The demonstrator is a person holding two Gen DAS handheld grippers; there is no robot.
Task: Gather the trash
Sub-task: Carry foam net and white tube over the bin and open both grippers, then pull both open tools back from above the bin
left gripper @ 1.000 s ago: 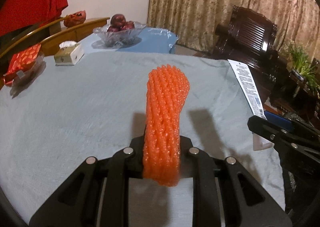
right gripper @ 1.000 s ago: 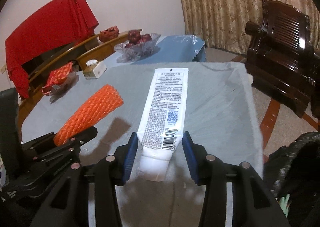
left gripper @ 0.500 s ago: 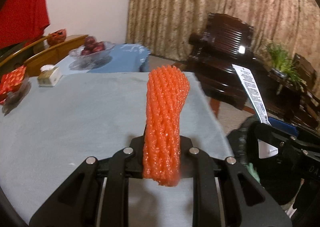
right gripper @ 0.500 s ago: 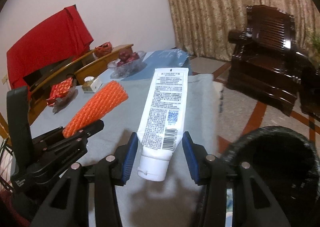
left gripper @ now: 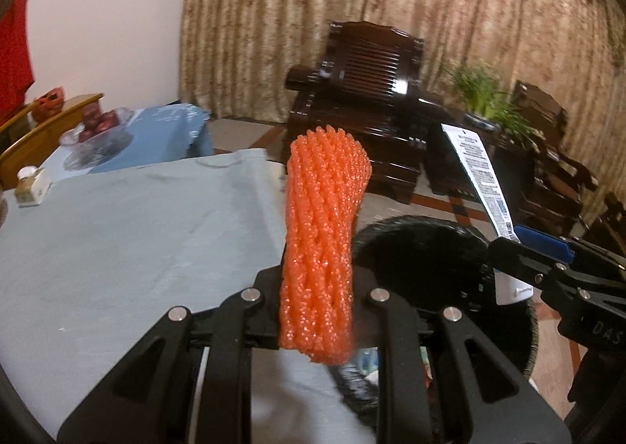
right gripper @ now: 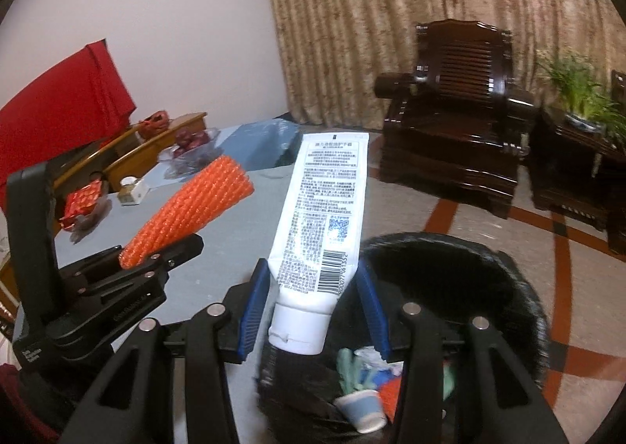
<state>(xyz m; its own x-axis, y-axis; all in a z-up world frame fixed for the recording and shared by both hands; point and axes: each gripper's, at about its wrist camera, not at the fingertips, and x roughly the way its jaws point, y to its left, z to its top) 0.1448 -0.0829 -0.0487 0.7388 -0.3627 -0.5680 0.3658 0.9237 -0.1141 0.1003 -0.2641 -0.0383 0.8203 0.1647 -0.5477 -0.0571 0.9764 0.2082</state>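
Landmark: black-lined trash bin point(right gripper: 450, 279) on floor just beside grey-clothed table point(left gripper: 117, 232).

Left gripper point(left gripper: 315, 311) clenched on orange foam net point(left gripper: 324, 232), net upright, at table edge beside bin rim.

Right gripper point(right gripper: 313, 303) grasping white tube point(right gripper: 321, 224) near cap end, above bin's near rim.

Right wrist view alone shows bin contents: paper cup point(right gripper: 362, 408), scraps. Left wrist view shows only dark bin mouth.

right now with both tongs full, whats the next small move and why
Probably carry the right tongs slightly further over the bin and let the tube drop; its cap end already hangs at the rim, and trash lies inside. The foam net can follow.
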